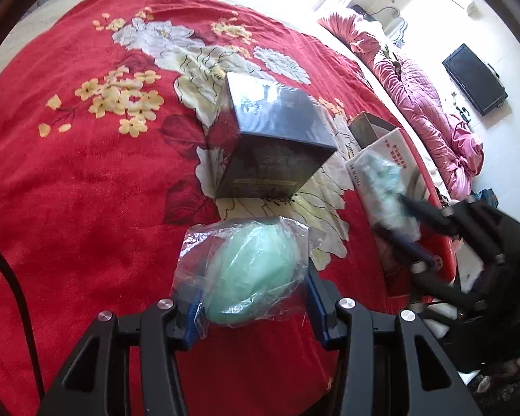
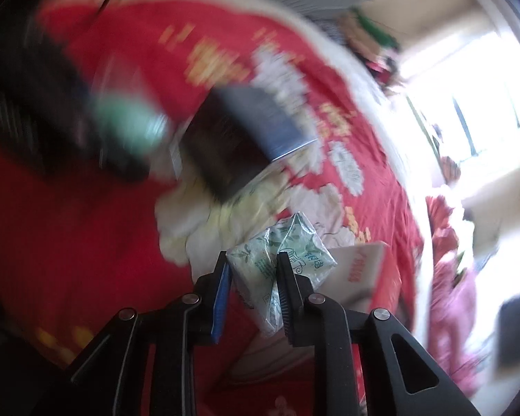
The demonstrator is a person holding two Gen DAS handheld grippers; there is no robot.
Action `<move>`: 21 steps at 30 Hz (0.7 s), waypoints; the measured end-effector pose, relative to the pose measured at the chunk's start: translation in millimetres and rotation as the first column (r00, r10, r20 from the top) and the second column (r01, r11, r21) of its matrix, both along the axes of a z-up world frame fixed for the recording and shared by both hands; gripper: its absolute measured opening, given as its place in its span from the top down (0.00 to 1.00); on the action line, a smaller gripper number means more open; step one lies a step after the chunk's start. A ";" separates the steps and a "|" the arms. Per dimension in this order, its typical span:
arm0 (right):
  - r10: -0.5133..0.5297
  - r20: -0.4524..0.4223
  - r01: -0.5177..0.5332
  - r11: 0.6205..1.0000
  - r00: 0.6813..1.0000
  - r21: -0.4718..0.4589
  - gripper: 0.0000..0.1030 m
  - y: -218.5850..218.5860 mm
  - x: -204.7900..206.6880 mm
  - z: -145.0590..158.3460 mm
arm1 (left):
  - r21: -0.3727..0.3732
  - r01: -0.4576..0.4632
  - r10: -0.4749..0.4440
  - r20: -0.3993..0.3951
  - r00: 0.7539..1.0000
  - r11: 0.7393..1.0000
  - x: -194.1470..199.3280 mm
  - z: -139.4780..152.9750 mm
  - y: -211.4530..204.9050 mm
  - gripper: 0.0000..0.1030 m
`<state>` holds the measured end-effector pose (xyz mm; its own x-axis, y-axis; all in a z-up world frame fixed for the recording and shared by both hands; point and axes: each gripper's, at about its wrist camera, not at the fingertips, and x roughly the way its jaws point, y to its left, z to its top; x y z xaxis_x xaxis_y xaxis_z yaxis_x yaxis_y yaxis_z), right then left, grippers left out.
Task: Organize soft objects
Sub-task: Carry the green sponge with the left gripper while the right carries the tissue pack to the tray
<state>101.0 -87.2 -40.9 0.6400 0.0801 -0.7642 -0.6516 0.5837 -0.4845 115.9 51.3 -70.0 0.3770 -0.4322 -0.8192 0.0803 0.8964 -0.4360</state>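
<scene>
Two soft items: each sits between the jaws of its own gripper, above the bed.
Left gripper [image 1: 251, 293]: its blue-padded jaws press on both sides of the pale green egg-shaped sponge in a crinkled clear plastic bag [image 1: 249, 274], gripping it just above the blanket.
Right gripper [image 2: 253, 267]: its jaws are pinched on the small white tissue pack printed with green leaves [image 2: 284, 253]; the glossy film wrap is creased and bulges out past the right finger.
Bedding: red plush blanket with white and yellow flowers [image 1: 86, 180], fuzzy pile, lying flat across the bed.
Dark box: glossy black cube-shaped carton wrapped in cellophane [image 1: 270, 142], closed, standing on the blanket just beyond the bagged sponge.
Open box: shallow white cardboard box with red print [image 1: 395, 145], near the right edge of the bed; the tissue pack is held just above it, and what it holds cannot be told.
Right wrist view: heavily blurred apart from the gripper and pack.
Far side: rumpled pink quilt [image 1: 430, 111].
</scene>
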 end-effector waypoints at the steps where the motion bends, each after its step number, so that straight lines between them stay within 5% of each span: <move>1: -0.030 -0.006 0.030 0.998 1.000 0.051 0.75 -2.8 0.2 9.3 | 0.003 0.000 0.000 0.008 1.000 1.000 -1.7 3.3 -1.0 0.52; 6: -0.116 -0.022 0.118 0.969 0.993 0.218 0.75 -14.8 -6.7 47.1 | 0.060 -0.008 0.004 0.067 0.998 0.998 -15.4 30.7 -13.2 0.52; 21: -0.218 0.038 0.184 0.894 0.975 0.410 0.75 -77.3 -52.6 118.1 | 0.200 0.038 -0.077 0.192 0.978 0.979 -44.5 103.7 -81.8 0.52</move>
